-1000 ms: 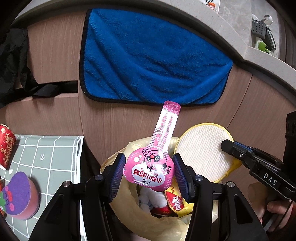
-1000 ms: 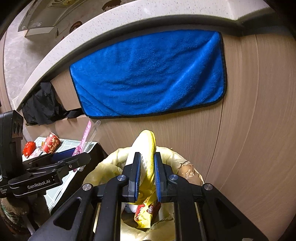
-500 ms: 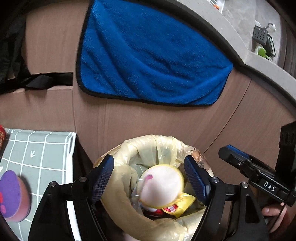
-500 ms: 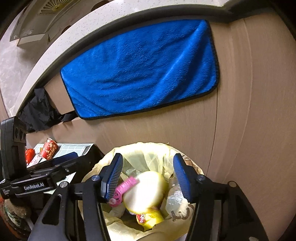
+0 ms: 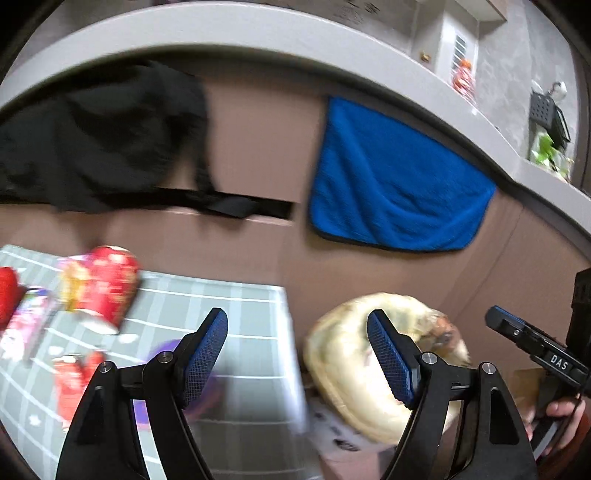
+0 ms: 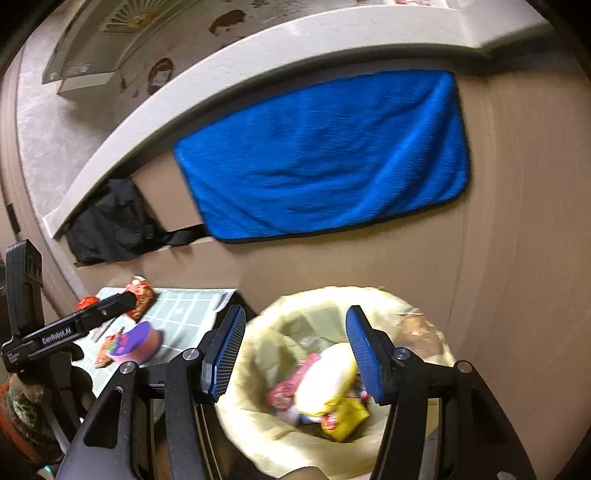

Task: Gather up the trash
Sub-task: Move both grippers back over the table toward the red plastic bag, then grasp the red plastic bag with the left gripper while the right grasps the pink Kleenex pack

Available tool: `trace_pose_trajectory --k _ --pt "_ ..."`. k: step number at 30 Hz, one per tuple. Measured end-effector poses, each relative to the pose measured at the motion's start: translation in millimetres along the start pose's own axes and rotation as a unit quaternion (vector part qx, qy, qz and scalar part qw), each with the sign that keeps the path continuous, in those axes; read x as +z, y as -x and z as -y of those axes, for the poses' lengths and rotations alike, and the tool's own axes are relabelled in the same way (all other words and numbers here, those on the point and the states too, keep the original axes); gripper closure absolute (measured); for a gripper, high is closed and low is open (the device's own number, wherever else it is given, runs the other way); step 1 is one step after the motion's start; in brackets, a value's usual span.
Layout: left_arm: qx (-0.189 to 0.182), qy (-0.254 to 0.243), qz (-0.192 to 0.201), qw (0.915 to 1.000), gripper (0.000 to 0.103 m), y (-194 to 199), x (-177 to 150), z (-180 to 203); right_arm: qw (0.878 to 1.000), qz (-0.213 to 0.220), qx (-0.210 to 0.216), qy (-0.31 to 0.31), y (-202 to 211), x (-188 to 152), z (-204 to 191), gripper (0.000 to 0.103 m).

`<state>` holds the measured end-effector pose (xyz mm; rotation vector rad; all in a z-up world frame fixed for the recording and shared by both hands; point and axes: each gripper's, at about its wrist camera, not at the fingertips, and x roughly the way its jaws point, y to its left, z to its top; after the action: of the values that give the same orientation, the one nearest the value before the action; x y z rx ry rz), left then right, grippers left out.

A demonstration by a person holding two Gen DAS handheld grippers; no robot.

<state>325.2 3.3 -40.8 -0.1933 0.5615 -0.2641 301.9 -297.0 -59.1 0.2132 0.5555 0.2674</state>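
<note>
A bin lined with a yellowish bag [image 6: 266, 435] stands below my right gripper [image 6: 295, 317], which is open and empty above its mouth. Inside lie a pink pouch [image 6: 284, 391], a white pad with a yellow rim [image 6: 325, 376] and a yellow wrapper [image 6: 343, 417]. My left gripper [image 5: 297, 325] is wide open and empty over the gap between the bin [image 5: 332, 369] and the grid mat [image 5: 240, 306]. On the mat, blurred, are a red cup [image 5: 103, 284], a pink wrapper [image 5: 26, 325], red wrappers [image 5: 74, 373] and a purple round object [image 6: 136, 343].
A blue towel [image 6: 325, 155] hangs on the brown wall under a grey counter [image 5: 258, 33]. Black cloth [image 5: 103, 136] hangs to its left. The right gripper [image 5: 517, 332] and a hand [image 5: 561, 410] show at the left wrist view's right edge.
Both grippers opened; the pink pouch and the yellow-rimmed pad dropped into the bin. The left gripper then swung left, from over the bin toward the mat.
</note>
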Motion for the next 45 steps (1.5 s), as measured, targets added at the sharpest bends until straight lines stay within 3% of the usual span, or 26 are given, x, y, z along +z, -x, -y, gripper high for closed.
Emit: trace_pose_trajectory --k 8,12,14,17,24,29,33,36,38,41,45 --pt "0.084 0.041 0.018 0.9955 0.025 40 2 -117 0.998 -0.029 0.049 0.018 -21 -13 -56 0.048" --pt "0.143 0.054 0.030 0.9878 0.025 48 4 -188 0.996 -0.058 0.067 0.023 -40 -23 -84 0.048" --pt "0.179 0.063 0.023 0.9815 0.025 47 6 -229 0.995 -0.071 0.073 0.022 -50 -27 -97 0.048" --pt "0.206 0.101 0.017 0.9733 0.025 52 8 -283 0.993 -0.084 0.077 0.025 -60 -32 -118 0.048" --pt "0.212 0.254 0.010 0.9438 0.025 46 2 -392 0.990 -0.102 0.084 0.043 -79 -42 -163 0.048" --pt "0.190 0.290 -0.007 0.9380 0.025 27 -6 -415 0.986 -0.123 0.090 0.060 -94 -47 -187 0.048" --pt "0.175 0.333 -0.011 0.9265 0.026 24 -10 -421 0.984 -0.128 0.095 0.082 -102 -45 -207 0.048" --pt "0.140 0.365 -0.028 0.9200 0.029 16 -16 -422 0.983 -0.126 0.102 0.088 -107 -42 -221 0.048" --pt "0.130 0.362 -0.031 0.9224 0.032 16 -18 -418 0.982 -0.126 0.107 0.087 -111 -41 -229 0.048" --pt "0.120 0.337 -0.034 0.9333 0.040 22 -17 -408 0.980 -0.133 0.114 0.093 -117 -44 -241 0.048" --pt "0.107 0.312 -0.046 0.9430 0.041 36 -26 -388 0.978 -0.138 0.118 0.108 -119 -47 -256 0.048"
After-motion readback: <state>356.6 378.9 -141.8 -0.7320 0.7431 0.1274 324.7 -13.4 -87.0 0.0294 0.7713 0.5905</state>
